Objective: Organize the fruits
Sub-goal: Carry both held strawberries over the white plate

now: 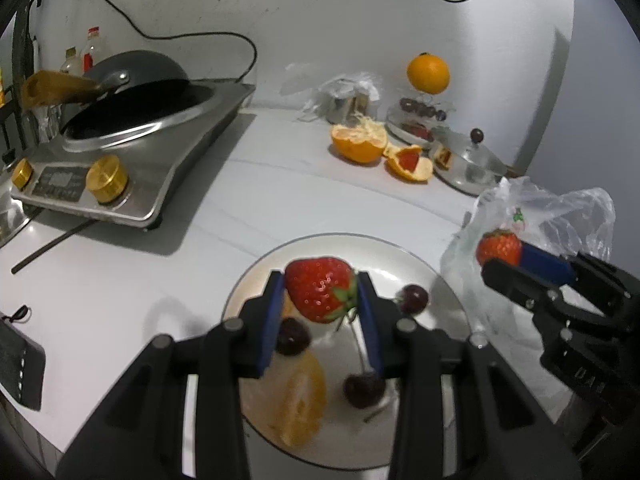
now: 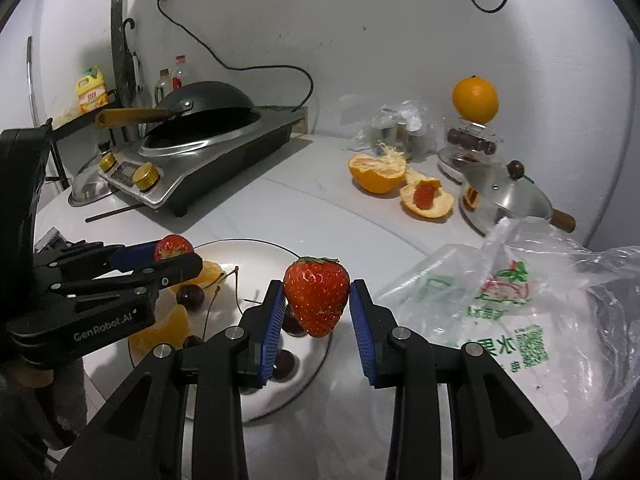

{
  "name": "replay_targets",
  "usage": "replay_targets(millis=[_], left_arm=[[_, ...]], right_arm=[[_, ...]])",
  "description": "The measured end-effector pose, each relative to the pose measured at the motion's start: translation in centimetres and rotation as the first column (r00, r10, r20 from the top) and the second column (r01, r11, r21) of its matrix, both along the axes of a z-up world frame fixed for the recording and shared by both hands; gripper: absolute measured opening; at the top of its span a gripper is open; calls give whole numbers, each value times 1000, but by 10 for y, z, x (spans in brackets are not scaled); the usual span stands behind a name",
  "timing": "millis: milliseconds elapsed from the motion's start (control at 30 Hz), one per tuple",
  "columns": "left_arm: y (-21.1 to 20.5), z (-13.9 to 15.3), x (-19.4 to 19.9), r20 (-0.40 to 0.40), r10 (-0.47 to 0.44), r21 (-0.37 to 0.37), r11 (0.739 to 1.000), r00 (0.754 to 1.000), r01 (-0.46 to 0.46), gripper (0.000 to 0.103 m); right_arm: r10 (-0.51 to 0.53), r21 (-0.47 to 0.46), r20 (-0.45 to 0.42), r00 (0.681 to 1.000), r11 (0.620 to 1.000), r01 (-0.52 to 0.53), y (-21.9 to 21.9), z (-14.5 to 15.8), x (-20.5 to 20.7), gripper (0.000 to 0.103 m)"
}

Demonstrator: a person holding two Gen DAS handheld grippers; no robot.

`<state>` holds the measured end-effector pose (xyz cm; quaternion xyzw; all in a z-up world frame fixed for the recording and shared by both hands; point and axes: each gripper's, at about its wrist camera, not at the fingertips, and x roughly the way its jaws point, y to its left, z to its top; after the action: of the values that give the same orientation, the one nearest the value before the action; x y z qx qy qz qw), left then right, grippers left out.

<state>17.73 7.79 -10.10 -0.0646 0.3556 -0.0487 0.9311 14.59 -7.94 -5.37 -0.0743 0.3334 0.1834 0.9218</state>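
Observation:
My left gripper (image 1: 320, 280) is shut on a red strawberry (image 1: 316, 296), held just above a white plate (image 1: 384, 256). On the plate lie dark cherries (image 1: 362, 390) and orange segments (image 1: 300, 396). My right gripper (image 2: 317, 286) is shut on a second strawberry (image 2: 316, 300), above the plate's right edge (image 2: 260, 254). Each gripper shows in the other's view: the right gripper (image 1: 502, 258) with its strawberry (image 1: 498, 246) in front of the plastic bag (image 1: 560, 216), the left gripper (image 2: 178, 255) with its strawberry (image 2: 173, 245) over the plate's left side.
An induction cooker (image 1: 132, 160) with a dark wok (image 1: 136, 76) stands at the back left. Peeled orange halves (image 2: 378, 174), a whole orange (image 2: 475, 99) on a glass stand and a steel lidded pot (image 2: 504, 202) sit at the back right. The crumpled plastic bag (image 2: 520, 320) lies right of the plate.

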Motion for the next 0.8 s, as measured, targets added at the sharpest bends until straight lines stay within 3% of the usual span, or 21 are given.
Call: replay_targets(millis=[800], left_arm=[[14, -27, 52, -62, -77, -17, 997, 995, 76, 37]], right_arm=[[71, 32, -104, 992, 997, -68, 36, -34, 54, 35]])
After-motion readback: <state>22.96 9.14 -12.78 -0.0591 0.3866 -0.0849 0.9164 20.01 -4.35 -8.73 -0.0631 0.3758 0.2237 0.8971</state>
